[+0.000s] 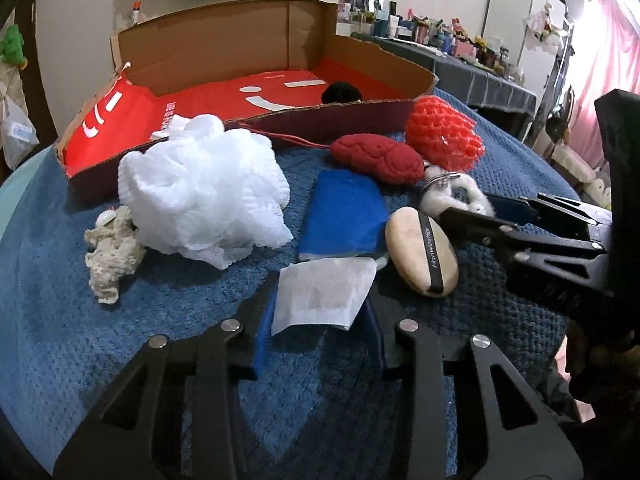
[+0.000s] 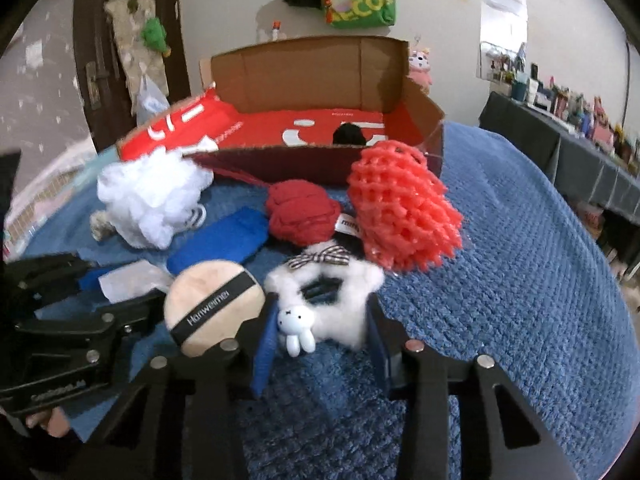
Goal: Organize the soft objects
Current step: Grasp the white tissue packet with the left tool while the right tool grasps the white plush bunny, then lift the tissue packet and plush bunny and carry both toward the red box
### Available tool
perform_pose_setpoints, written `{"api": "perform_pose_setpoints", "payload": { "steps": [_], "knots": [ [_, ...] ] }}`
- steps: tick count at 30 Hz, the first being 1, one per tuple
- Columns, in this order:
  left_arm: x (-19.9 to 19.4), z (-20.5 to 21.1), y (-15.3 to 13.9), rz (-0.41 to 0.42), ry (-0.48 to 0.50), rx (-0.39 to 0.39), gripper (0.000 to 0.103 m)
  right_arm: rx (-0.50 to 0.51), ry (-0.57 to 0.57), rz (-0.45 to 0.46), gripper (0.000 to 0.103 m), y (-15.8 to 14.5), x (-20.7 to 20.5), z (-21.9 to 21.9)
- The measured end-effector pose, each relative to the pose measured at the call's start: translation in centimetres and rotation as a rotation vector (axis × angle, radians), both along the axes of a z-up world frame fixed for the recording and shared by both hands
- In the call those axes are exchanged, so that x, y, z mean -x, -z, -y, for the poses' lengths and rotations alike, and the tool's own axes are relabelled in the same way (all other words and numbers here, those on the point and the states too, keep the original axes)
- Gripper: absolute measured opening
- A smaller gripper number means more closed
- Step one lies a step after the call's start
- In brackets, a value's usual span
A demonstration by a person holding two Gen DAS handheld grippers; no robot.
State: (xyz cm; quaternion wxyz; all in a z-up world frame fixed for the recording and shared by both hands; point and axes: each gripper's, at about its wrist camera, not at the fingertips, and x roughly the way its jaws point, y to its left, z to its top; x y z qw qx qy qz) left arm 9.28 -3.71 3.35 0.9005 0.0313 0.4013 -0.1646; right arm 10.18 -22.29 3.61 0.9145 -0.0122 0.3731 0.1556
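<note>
Soft items lie on a blue towel (image 1: 120, 360) in front of a cardboard box (image 1: 224, 40) with a red lining. My left gripper (image 1: 320, 328) is shut on a thin white square pad (image 1: 324, 296), whose edges meet both blue pads. In the right wrist view, my right gripper (image 2: 320, 344) is shut on a fluffy white star charm (image 2: 340, 304) with a small rabbit figure (image 2: 294, 326). The left wrist view shows that gripper (image 1: 468, 208) reaching in from the right. A beige powder puff (image 1: 420, 252) and a blue sponge (image 1: 344, 216) lie between the two.
A white mesh pouf (image 1: 200, 188), a cream knit toy (image 1: 112, 256), a red knit pouch (image 1: 378, 158) and a coral foam net (image 1: 444, 136) lie near the box's front wall. A black object (image 1: 342, 92) sits inside the box. A cluttered table (image 1: 460, 68) stands at the back right.
</note>
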Motion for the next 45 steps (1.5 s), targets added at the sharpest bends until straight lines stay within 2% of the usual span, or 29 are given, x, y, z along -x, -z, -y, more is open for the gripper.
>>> {"api": "perform_pose_setpoints", "payload": {
  "steps": [6,9,23,24,26,27,28,30,34,36,37,45],
  "knots": [
    [0.3,-0.6,-0.9,0.022,-0.004,0.018,0.031,-0.001,0.010,0.052,0.043,-1.6,0.5,0.4],
    [0.4,-0.8,-1.3,0.036,-0.006,0.019,0.025,0.003,0.010,0.061,0.043,-1.9,0.6,0.3],
    [0.5,-1.0,-1.1,0.016,0.008,0.047,0.026,-0.006,0.004,0.045,0.043,-1.6,0.6,0.3],
    [0.3,-1.0,-1.0,0.004,0.013,0.055,0.027,-0.007,0.001,0.040,0.043,-1.5,0.6,0.2],
    [0.1,-1.0,-0.7,-0.016,0.017,0.075,0.039,-0.010,-0.002,0.028,0.043,-1.2,0.6,0.1],
    [0.0,-1.0,-0.6,-0.020,0.010,0.079,0.064,-0.011,-0.004,0.022,0.044,-1.0,0.6,0.1],
    [0.1,-1.0,-0.6,-0.012,0.001,0.078,0.075,-0.013,-0.006,0.016,0.044,-0.8,0.6,0.1],
    [0.6,-0.6,-1.0,0.032,0.013,0.068,0.075,-0.012,-0.005,0.004,0.047,-0.5,0.7,0.1],
    [0.3,0.0,-0.9,0.026,0.015,0.049,0.075,-0.002,0.006,-0.003,0.049,0.0,0.7,0.6],
    [-0.3,0.2,-0.6,0.008,-0.007,0.040,0.075,-0.007,0.013,-0.008,0.063,0.1,0.6,0.9],
    [-0.6,0.2,-0.6,0.000,-0.019,0.038,0.075,-0.005,0.017,-0.003,0.065,0.1,0.6,1.1],
    [-2.7,-0.3,-0.4,-0.045,-0.093,0.108,0.074,0.005,-0.002,-0.009,0.066,0.3,0.0,1.4]
  ]
}}
